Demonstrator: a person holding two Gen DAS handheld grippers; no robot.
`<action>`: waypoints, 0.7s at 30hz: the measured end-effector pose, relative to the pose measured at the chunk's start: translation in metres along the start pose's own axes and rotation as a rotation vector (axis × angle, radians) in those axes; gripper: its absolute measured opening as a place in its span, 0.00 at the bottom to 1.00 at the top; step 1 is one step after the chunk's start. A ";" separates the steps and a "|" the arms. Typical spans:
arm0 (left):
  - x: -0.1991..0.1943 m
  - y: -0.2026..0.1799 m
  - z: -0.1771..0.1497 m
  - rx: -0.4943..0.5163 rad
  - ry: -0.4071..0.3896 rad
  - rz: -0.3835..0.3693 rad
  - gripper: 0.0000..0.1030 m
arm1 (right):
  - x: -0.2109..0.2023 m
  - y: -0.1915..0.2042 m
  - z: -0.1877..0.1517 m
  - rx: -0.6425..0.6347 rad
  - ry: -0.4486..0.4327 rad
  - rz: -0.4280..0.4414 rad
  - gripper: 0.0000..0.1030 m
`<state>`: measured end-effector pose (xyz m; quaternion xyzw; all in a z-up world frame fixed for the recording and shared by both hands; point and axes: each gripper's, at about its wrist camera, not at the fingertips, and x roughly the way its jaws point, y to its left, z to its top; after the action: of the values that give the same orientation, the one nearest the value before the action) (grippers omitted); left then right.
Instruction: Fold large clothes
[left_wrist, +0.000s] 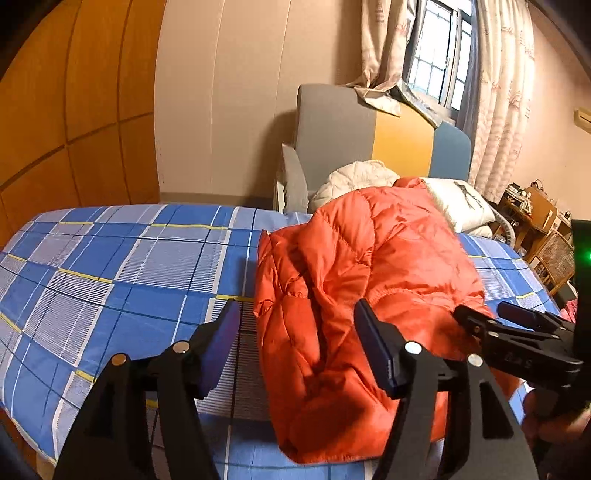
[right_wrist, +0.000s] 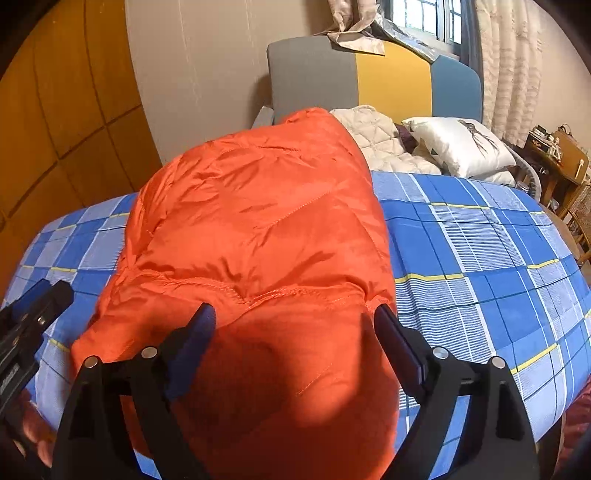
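An orange quilted puffer jacket (left_wrist: 369, 266) lies folded into a thick bundle on the bed's blue plaid sheet (left_wrist: 122, 266). My left gripper (left_wrist: 297, 310) hovers open over the bundle's left edge, one pad over the sheet and the other over the jacket, neither pressing. The right gripper (left_wrist: 484, 310) comes in from the right side. In the right wrist view my right gripper (right_wrist: 295, 312) stands wide open astride the near end of the jacket (right_wrist: 258, 229), gripping nothing. The left gripper (right_wrist: 48, 295) shows at the left edge with a hand below it.
A grey, yellow and blue headboard (left_wrist: 369, 133) stands behind the bed, with a white quilted garment (right_wrist: 376, 136) and a white pillow (right_wrist: 461, 144) at its foot. Wooden wardrobe panels (left_wrist: 74, 110) fill the left. Rattan furniture (left_wrist: 550, 258) stands at the right, below the curtained window (left_wrist: 439, 55).
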<state>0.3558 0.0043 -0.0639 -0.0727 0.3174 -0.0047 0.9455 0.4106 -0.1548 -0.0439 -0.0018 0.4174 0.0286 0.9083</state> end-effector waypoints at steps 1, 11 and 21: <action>-0.003 0.000 0.000 -0.001 -0.004 0.001 0.63 | -0.001 0.001 -0.001 0.001 -0.001 -0.005 0.84; -0.047 0.001 -0.010 0.001 -0.057 0.025 0.79 | -0.017 0.007 -0.013 0.030 -0.024 -0.036 0.88; -0.082 0.011 -0.033 -0.016 -0.074 0.061 0.93 | -0.065 0.018 -0.041 0.035 -0.103 -0.089 0.93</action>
<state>0.2696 0.0151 -0.0425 -0.0706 0.2843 0.0293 0.9557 0.3361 -0.1410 -0.0211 -0.0029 0.3701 -0.0189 0.9288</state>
